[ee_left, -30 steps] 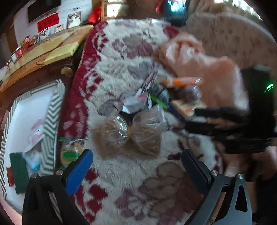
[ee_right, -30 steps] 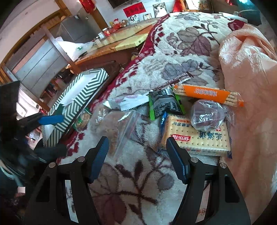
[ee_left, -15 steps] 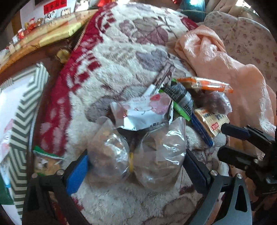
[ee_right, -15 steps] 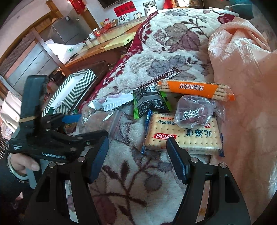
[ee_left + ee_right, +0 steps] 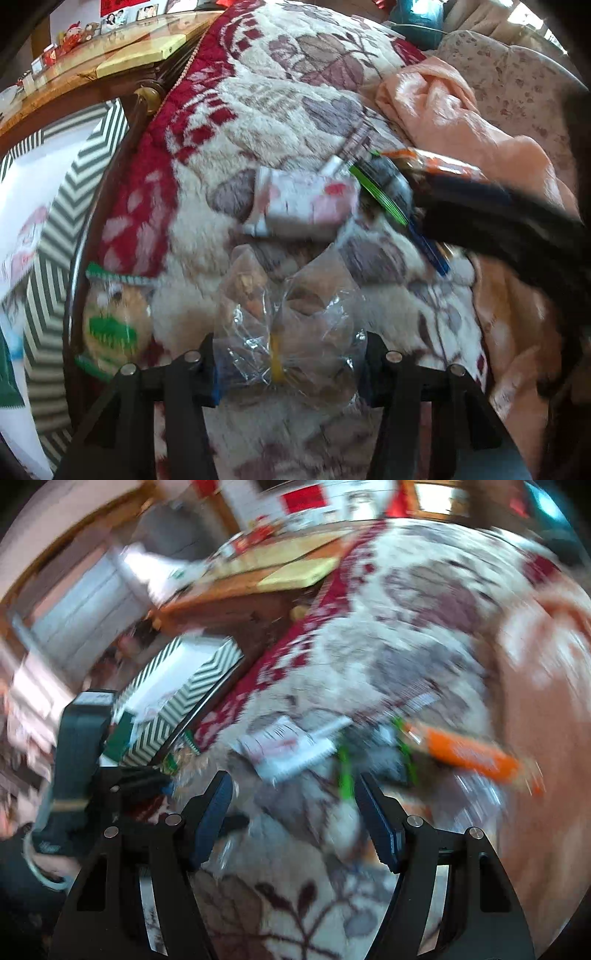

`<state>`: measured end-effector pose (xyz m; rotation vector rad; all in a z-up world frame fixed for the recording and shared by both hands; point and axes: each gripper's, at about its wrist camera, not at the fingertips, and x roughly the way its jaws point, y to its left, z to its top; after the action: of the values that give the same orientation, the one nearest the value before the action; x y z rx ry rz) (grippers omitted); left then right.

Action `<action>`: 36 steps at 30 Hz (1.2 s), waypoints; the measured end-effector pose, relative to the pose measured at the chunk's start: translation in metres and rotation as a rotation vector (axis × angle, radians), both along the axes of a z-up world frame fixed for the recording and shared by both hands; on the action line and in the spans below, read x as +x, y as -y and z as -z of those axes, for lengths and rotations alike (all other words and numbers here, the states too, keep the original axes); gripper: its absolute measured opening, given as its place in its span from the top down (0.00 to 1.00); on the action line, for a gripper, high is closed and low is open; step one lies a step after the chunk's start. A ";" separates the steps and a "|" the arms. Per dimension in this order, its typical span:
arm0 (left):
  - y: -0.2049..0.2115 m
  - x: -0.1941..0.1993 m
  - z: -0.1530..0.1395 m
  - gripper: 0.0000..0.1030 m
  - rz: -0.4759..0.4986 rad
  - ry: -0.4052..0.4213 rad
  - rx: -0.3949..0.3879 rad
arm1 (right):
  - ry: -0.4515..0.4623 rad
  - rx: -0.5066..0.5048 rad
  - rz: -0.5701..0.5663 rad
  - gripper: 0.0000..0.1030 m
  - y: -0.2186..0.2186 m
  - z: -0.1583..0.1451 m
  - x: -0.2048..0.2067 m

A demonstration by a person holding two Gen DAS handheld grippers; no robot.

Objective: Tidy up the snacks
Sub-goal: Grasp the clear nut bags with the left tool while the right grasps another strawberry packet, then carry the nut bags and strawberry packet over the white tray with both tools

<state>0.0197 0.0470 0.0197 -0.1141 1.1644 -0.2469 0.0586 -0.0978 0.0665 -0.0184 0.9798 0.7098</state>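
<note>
Closed in since earlier: left gripper [image 5: 290, 363] pinching clear snack bag [image 5: 291, 332] | right gripper [image 5: 295, 819] seemingly open, empty

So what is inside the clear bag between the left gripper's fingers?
The clear bag in the left gripper shows brownish lumps in two bulges split by a yellow tie. Crinkled plastic and glare hide exactly what they are.

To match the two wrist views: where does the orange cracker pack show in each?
Left wrist: orange cracker pack at upper right, partly behind the right claw's dark body.
Right wrist: orange cracker pack at right of centre, blurred.
Shared landmark: the chevron box, at the left of both.
</note>
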 end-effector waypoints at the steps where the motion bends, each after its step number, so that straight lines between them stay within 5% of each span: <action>1: 0.000 -0.005 0.001 0.47 0.002 -0.002 -0.001 | 0.012 -0.030 -0.036 0.33 -0.011 0.001 0.006; 9: -0.006 -0.013 0.004 0.47 -0.037 -0.011 -0.050 | -0.043 -0.230 -0.261 0.33 -0.068 0.035 0.043; 13: -0.003 -0.013 0.005 0.46 -0.039 -0.011 -0.030 | -0.049 -0.235 -0.297 0.33 -0.076 0.039 0.052; 15: -0.002 -0.013 0.005 0.46 -0.039 -0.008 -0.023 | -0.052 -0.225 -0.292 0.38 -0.076 0.040 0.056; 16: -0.002 -0.013 0.005 0.46 -0.040 -0.007 -0.022 | -0.051 -0.226 -0.285 0.50 -0.076 0.041 0.057; 29: 0.004 -0.015 0.002 0.46 -0.040 0.004 0.023 | -0.104 -0.205 -0.182 0.47 -0.051 0.049 0.040; 36: 0.005 -0.022 -0.003 0.47 -0.057 0.027 0.041 | -0.041 -0.159 -0.100 0.50 -0.034 0.035 0.018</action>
<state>-0.0026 0.0420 0.0232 -0.1073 1.1373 -0.1731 0.0764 -0.0641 0.0311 -0.1943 1.0784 0.7248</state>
